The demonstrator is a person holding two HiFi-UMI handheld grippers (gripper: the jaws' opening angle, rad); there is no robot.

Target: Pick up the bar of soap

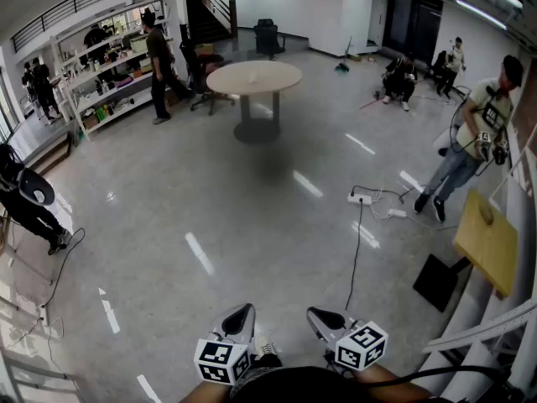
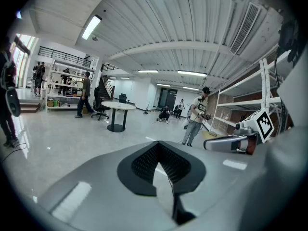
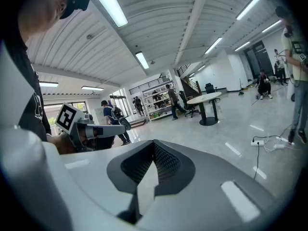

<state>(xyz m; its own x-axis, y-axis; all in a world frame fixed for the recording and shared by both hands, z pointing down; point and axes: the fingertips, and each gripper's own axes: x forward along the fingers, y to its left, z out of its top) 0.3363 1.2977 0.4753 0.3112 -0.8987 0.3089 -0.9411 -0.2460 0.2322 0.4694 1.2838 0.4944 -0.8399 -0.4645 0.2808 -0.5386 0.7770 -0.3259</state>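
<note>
1. Head view: the left gripper (image 1: 239, 316) and the right gripper (image 1: 319, 317) sat side by side at the bottom edge, held close to the person's body and aimed out over bare grey floor (image 1: 252, 217); a round table (image 1: 254, 78) stood well ahead, a power strip (image 1: 360, 198) lay on the floor to the right, and a yellow board (image 1: 487, 242) leaned off at the right edge; no bar of soap showed anywhere.
2. Left gripper view: the left gripper (image 2: 158, 144) was clenched, its dark pads meeting at the tip with nothing between them; the round table (image 2: 118, 106) and people stood far off, and the right gripper (image 2: 226, 142) showed just beside it; no soap here either.
3. Right gripper view: the right gripper (image 3: 154, 147) looked clenched in the same way and empty; the left gripper (image 3: 108, 129) was beside it, the power strip (image 3: 257, 142) on the floor ahead; the soap was out of sight.
4. Progress, as I judged it: nothing of the task was done; the soap had yet to be found, approached, grasped and lifted, and either gripper would have to open first.
</note>
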